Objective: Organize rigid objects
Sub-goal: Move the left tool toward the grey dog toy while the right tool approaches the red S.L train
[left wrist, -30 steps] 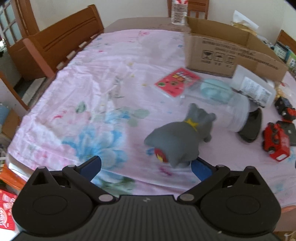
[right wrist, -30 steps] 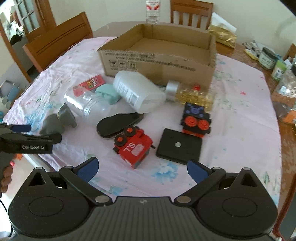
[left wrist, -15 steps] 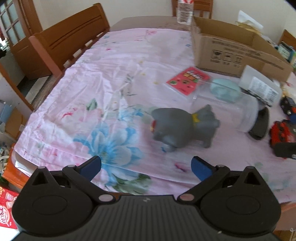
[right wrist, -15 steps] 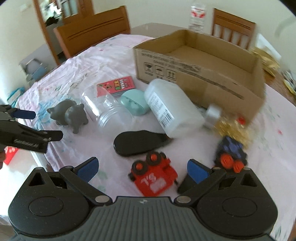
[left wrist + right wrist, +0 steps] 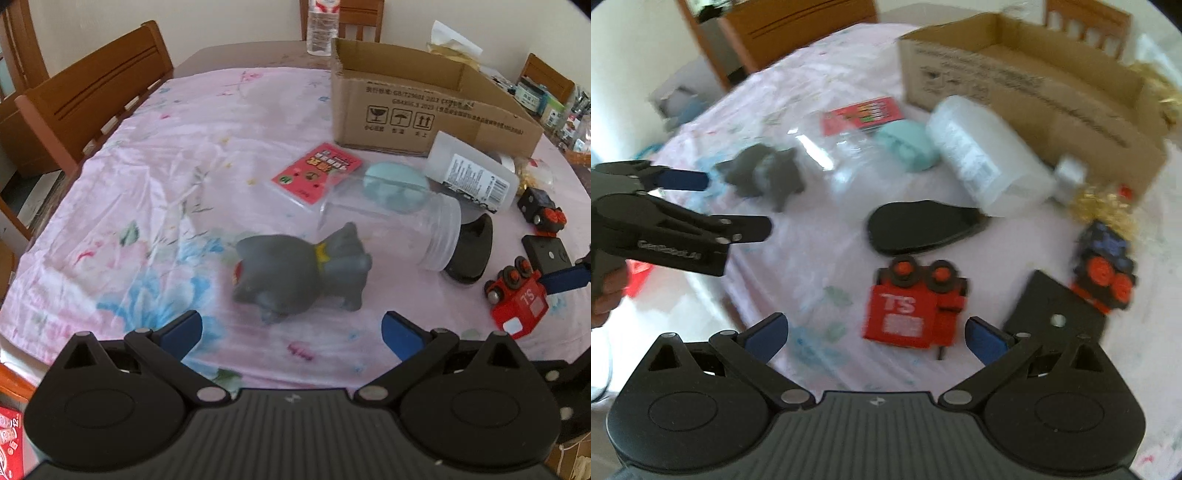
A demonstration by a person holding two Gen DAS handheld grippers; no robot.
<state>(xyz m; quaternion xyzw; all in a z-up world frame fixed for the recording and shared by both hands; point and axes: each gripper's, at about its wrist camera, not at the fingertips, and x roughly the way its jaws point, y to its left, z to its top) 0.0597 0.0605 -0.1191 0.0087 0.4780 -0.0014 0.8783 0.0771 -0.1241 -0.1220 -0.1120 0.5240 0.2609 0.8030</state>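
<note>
The grey toy (image 5: pixel 299 271) lies on the surface just ahead of the left gripper (image 5: pixel 291 328), between its wide-open fingers. The red train (image 5: pixel 912 304), marked "TS", sits between the right gripper's (image 5: pixel 875 334) spread fingers, both empty. Beyond stands the box (image 5: pixel 424 110).
</note>
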